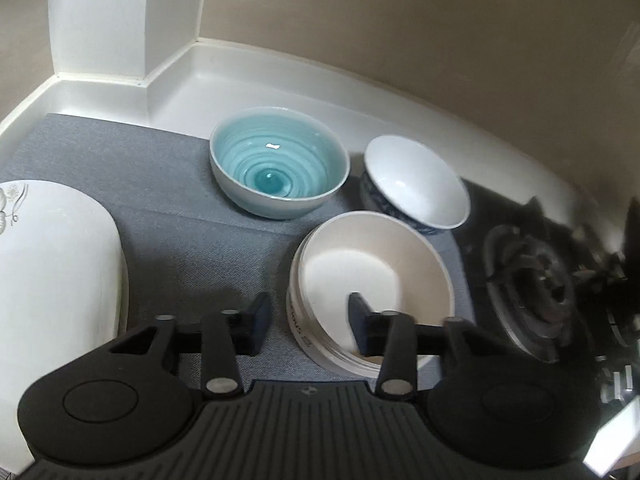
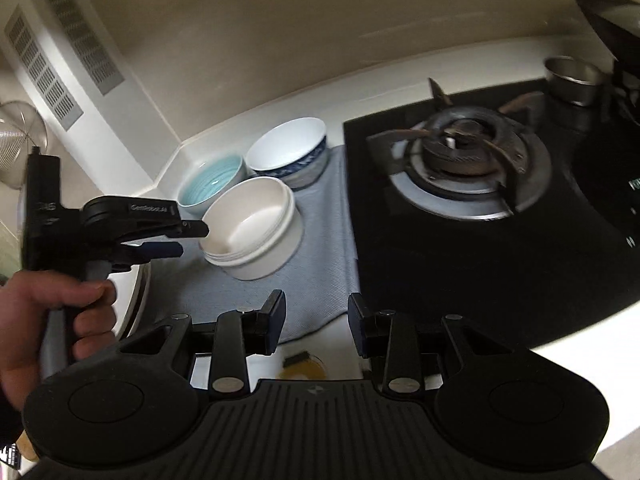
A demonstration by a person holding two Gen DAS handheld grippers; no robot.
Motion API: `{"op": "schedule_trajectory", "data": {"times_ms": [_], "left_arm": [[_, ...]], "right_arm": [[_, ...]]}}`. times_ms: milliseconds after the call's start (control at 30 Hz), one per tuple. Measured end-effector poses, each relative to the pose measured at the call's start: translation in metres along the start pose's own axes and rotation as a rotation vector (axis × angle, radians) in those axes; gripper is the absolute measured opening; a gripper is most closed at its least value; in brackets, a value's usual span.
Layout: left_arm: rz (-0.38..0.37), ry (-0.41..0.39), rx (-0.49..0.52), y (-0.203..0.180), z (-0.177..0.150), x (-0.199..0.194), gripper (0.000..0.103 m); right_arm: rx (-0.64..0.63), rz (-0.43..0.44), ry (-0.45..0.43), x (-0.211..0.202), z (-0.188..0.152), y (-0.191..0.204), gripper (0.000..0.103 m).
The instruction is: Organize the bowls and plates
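Three bowls stand on a grey mat [image 1: 168, 216]: a teal swirl bowl [image 1: 279, 162], a blue-patterned white bowl [image 1: 416, 184] and a cream straight-walled bowl [image 1: 372, 280]. My left gripper [image 1: 306, 318] is open, with its jaws on either side of the cream bowl's near-left rim; its right finger is over the inside. A white plate [image 1: 52, 264] lies at the left. In the right wrist view the left gripper [image 2: 192, 238] is at the cream bowl [image 2: 252, 232]. My right gripper [image 2: 317, 322] is open and empty above the mat's front edge.
A black gas hob with a burner [image 2: 460, 160] lies right of the mat. A steel cup [image 2: 572, 78] stands at its back. The white counter meets the beige wall [image 1: 360, 20] behind the bowls. A vented white column [image 2: 60, 52] is at the left.
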State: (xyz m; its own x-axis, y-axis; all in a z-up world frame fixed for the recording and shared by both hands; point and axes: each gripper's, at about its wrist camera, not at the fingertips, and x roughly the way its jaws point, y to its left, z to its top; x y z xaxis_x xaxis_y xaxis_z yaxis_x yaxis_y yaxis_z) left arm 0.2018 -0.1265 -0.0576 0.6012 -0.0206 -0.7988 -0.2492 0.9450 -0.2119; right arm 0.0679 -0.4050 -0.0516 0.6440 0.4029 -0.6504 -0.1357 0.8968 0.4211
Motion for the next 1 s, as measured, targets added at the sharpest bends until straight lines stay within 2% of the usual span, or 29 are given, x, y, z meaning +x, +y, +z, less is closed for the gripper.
{"op": "schedule_trajectory", "data": {"times_ms": [33,333,533,633,700,800,967,1000], "left_arm": [[0.006,0.004,0.005,-0.002,-0.002,0.002,0.014],[0.041,0.053,0.04,-0.01,-0.036,-0.033,0.012],[0.053,0.135,0.048,-0.009,-0.076,-0.062,0.013],[0.059,0.151,0.06,-0.01,-0.088,-0.075,0.015],[0.064,0.128,0.056,-0.01,-0.09,-0.084,0.016],[0.08,0.066,0.033,-0.007,-0.083,-0.098,0.023],[0.103,-0.02,0.03,-0.001,-0.049,-0.106,0.023],[0.103,-0.029,0.027,0.001,-0.041,-0.104,0.023]], "right_arm": [[0.0,0.005,-0.003,-0.003,-0.002,-0.005,0.037],[0.014,0.08,0.007,-0.001,-0.001,-0.034,0.037],[-0.016,0.147,0.033,0.015,0.007,-0.027,0.037],[-0.04,0.172,0.066,0.027,0.012,-0.02,0.037],[-0.061,0.175,0.084,0.036,0.015,-0.015,0.037],[-0.08,0.171,0.127,0.053,0.018,-0.008,0.037],[-0.099,0.157,0.186,0.072,0.017,0.001,0.037],[-0.1,0.156,0.194,0.074,0.016,0.002,0.032]]}}
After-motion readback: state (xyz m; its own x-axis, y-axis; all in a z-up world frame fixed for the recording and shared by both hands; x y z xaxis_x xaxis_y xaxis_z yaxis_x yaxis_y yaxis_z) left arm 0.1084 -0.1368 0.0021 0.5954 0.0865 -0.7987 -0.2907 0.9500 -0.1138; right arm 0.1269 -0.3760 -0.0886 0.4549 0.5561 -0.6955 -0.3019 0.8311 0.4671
